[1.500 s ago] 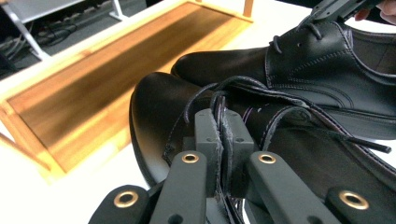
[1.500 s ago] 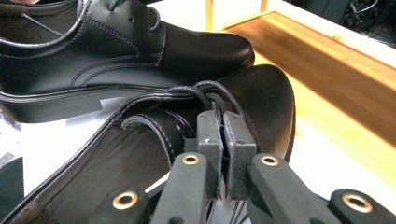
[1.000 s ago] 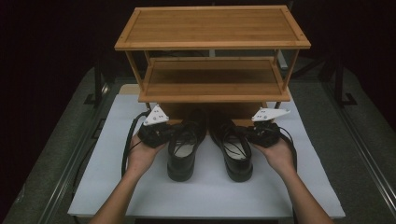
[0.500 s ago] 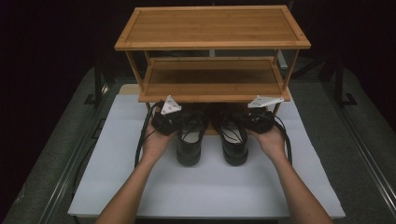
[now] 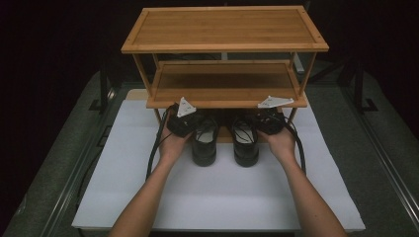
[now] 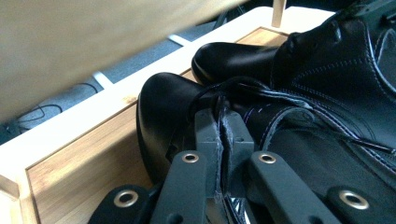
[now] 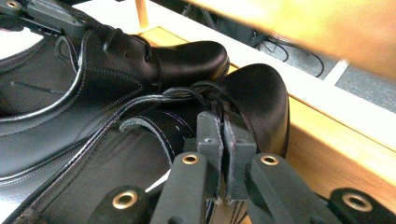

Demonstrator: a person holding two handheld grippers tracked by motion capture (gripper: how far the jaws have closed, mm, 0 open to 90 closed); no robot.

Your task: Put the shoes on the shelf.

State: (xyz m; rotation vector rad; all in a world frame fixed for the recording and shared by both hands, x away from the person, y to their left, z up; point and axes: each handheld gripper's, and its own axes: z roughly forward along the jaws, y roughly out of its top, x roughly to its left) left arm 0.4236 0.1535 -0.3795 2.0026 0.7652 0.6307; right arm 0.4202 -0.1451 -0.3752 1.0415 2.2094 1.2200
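High view above, facing forward-down; both gripper views close behind tongs, sharing shoes [image 5: 225, 140].

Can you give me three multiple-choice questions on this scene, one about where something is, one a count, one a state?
1. Where are the toes of the shoes?
A. On the top shelf
B. Under the rack's middle shelf, at the bottom level
C. Off the white mat

2. How many shoes are there?
A. One
B. Two
C. Three

3. What is the left gripper doing?
A. Shut on the left shoe's edge
B. Open above the mat
C. Clamped on a rack post

Answers:
1 B: the high view shows the toes tucked beneath the middle shelf.
2 B: a black pair sits side by side between the hands.
3 A: the left gripper view shows its jaws pressed together on the leather edge; the right gripper grips the right shoe likewise.
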